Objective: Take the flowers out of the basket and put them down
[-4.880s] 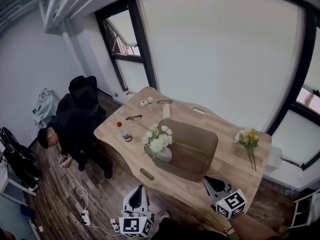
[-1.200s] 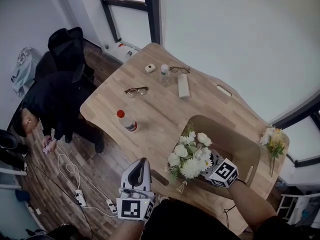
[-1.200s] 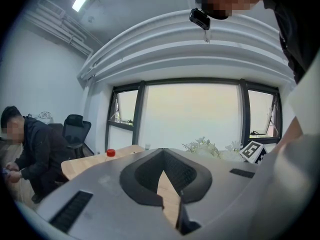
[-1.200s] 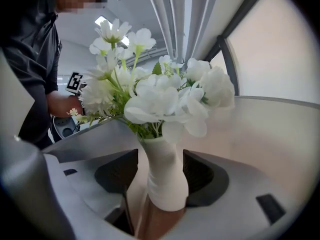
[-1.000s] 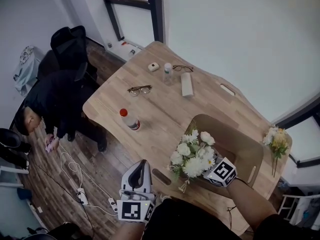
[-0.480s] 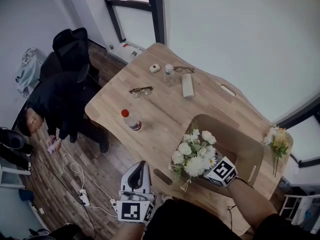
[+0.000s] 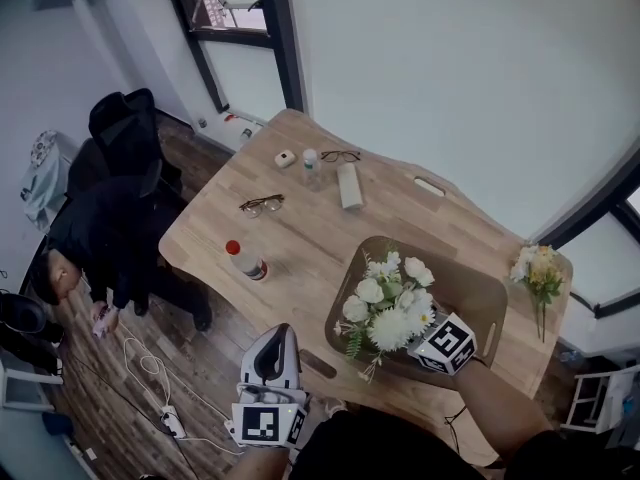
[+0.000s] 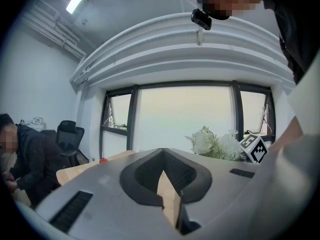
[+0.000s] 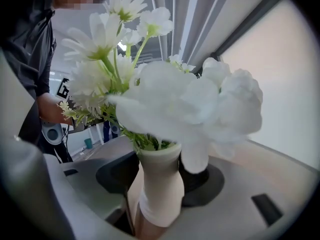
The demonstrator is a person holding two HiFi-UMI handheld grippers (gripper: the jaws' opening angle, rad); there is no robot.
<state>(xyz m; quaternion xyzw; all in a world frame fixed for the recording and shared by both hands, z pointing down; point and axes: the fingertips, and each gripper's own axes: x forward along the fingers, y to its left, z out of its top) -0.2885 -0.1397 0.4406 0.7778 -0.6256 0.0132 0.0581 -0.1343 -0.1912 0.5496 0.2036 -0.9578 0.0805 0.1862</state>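
A white vase (image 9: 159, 184) of white flowers (image 7: 388, 303) is clamped between the jaws of my right gripper (image 7: 418, 328), which is shut on it. The bunch hangs just above the front left part of the brown basket (image 7: 472, 290) on the wooden table (image 7: 300, 230). In the right gripper view the blooms (image 9: 170, 99) fill the picture and hide the basket. My left gripper (image 7: 274, 346) hovers off the table's front edge with its jaws together and nothing in them. From the left gripper view the flowers (image 8: 215, 143) show beyond the table edge.
A second yellow and white bunch (image 7: 535, 268) lies at the table's right end. A red-capped bottle (image 7: 243, 260), two pairs of glasses (image 7: 260, 204), a white bar (image 7: 349, 185) and a small bottle (image 7: 311, 160) sit at left and far. A person (image 7: 95, 243) crouches by an office chair (image 7: 125, 133).
My right gripper reached the vase in the basket and closed on it; over the last second the bunch has risen a little. My left gripper stays by the front edge.
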